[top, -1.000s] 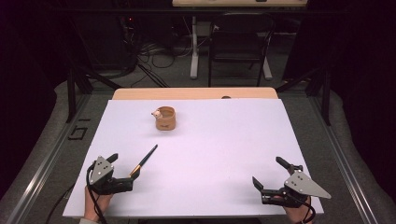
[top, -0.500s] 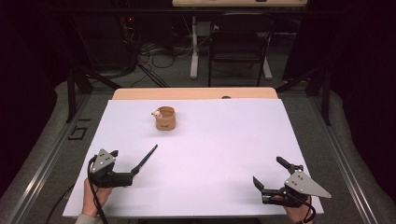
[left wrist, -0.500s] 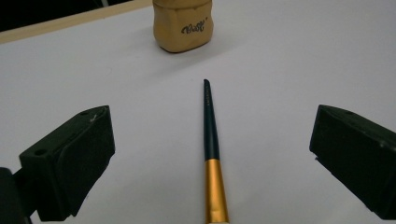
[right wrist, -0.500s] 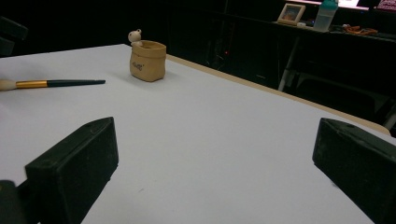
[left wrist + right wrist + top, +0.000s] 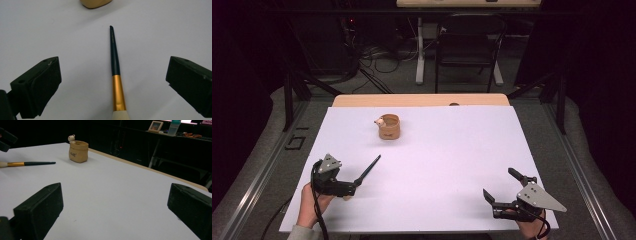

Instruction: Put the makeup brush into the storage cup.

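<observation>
Makeup brush (image 5: 115, 72) lying flat on desk (image 5: 447, 165), between spread jaws of left tool (image 5: 343, 186); handle pointing away toward tan pot (image 5: 389, 127). Right tool (image 5: 502, 192) sitting far off, also spread, holding nothing.

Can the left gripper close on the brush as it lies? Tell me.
Probably yes: the left gripper has its jaws open on either side of the brush, which lies flat on the table with nothing between.

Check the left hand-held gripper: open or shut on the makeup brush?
Open. The left hand-held gripper has its jaws wide apart, with the makeup brush lying on the table between them, untouched.
</observation>
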{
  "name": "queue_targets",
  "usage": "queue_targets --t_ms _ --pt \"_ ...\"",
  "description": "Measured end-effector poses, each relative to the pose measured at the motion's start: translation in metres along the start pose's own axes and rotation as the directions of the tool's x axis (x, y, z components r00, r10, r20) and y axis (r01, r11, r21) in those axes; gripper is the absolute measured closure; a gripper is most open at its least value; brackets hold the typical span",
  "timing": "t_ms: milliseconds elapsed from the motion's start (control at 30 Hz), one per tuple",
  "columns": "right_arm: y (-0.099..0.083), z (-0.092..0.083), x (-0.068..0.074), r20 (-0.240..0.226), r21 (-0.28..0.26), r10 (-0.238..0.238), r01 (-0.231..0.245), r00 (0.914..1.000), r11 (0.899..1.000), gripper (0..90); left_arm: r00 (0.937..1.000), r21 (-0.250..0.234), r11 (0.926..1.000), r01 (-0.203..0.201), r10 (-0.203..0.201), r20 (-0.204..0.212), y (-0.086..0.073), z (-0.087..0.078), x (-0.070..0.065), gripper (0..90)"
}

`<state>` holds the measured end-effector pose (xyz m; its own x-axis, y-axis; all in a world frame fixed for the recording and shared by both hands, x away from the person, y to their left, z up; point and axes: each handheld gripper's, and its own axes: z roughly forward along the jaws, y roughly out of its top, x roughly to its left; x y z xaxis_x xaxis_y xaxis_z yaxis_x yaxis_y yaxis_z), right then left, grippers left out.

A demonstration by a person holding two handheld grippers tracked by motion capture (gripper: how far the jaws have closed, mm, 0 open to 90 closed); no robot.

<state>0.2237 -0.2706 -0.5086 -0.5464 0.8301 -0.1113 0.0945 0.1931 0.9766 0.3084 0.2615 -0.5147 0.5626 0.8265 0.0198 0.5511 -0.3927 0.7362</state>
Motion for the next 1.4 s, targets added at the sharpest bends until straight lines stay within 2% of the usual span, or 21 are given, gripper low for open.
queue_targets --t_ms 233,367,400,433,467,500,633,767,900,967,1000,1033,1200,1233,1267,1300,1400 --pt "0.0 -0.001 0.0 -0.001 0.017 -0.003 0.003 1.0 1.0 0.0 1.0 0.076 0.9971 -0.004 0.004 0.003 0.01 0.002 0.003 0.2" --pt "0.0 -0.001 0.0 -0.001 0.005 -0.001 0.001 1.0 1.0 0.0 0.9999 0.154 0.9881 0.0 -0.002 0.012 0.016 0.01 0.007 0.6" --pt "0.0 -0.001 0.0 -0.001 0.005 -0.001 0.001 1.0 1.0 0.0 0.9999 0.154 0.9881 0.0 -0.002 0.012 0.016 0.01 0.007 0.6" --pt "0.0 -0.002 -0.001 -0.003 0.011 -0.003 0.003 1.0 1.0 0.0 0.9998 0.185 0.9828 0.0 -0.004 0.021 0.019 0.013 0.007 0.6" --pt "0.0 -0.002 -0.001 -0.003 0.011 -0.003 0.003 1.0 1.0 0.0 0.9998 0.185 0.9828 0.0 -0.004 0.021 0.019 0.013 0.007 0.6" --pt "0.0 -0.002 -0.002 -0.005 0.013 0.0 0.0 1.0 1.0 0.0 0.9995 0.213 0.977 -0.004 -0.003 0.033 0.022 0.016 0.006 0.6" --pt "0.0 -0.002 -0.001 -0.01 0.018 -0.002 0.002 0.9999 1.0 0.0 0.999 0.277 0.9604 -0.034 0.025 0.036 0.031 0.023 0.002 1.3" --pt "0.0 -0.002 -0.001 -0.012 0.02 0.003 -0.003 0.9999 1.0 0.0 0.9979 0.344 0.9369 -0.062 0.051 0.041 0.038 0.03 0.0 2.4" --pt "-0.001 -0.001 -0.001 -0.004 0.02 0.0 0.001 1.0 1.0 0.0 0.998 0.388 0.9197 -0.061 0.05 0.04 0.044 0.034 -0.002 6.1" --pt "-0.001 -0.001 -0.001 0.001 0.026 0.005 -0.005 1.0 1.0 0.0 0.9972 0.42 0.9047 -0.073 0.062 0.042 0.046 0.036 -0.003 9.5" --pt "-0.001 -0.001 -0.001 0.001 0.031 0.006 -0.006 1.0 0.999 0.0 0.9973 0.428 0.9009 -0.073 0.062 0.04 0.046 0.037 -0.004 10.4" --pt "-0.001 -0.001 -0.001 0.002 0.026 0.006 -0.006 1.0 1.0 0.0 0.997 0.442 0.8936 -0.077 0.067 0.039 0.047 0.038 -0.004 12.1" --pt "-0.001 0.0 0.0 -0.002 0.024 0.0 0.0 1.0 1.0 0.0 0.9969 0.485 0.8713 -0.077 0.058 0.054 0.046 0.043 -0.004 20.6" --pt "-0.001 -0.001 0.0 -0.002 0.034 -0.002 0.002 1.0 0.999 0.0 0.9969 0.485 0.8713 -0.077 0.058 0.054 0.046 0.043 -0.004 23.0" --pt "-0.001 -0.001 0.0 -0.003 0.034 -0.003 0.003 1.0 0.999 0.0 0.9966 0.499 0.8629 -0.08 0.057 0.06 0.046 0.044 -0.003 24.7" --pt "-0.001 -0.001 0.0 -0.003 0.034 -0.003 0.003 1.0 0.999 0.0 0.9962 0.508 0.8575 -0.081 0.055 0.067 0.046 0.044 -0.003 26.3" --pt "-0.001 -0.001 0.0 -0.003 0.036 -0.002 0.003 1.0 0.999 0.0 0.9956 0.529 0.8449 -0.083 0.047 0.081 0.044 0.047 -0.002 32.1"
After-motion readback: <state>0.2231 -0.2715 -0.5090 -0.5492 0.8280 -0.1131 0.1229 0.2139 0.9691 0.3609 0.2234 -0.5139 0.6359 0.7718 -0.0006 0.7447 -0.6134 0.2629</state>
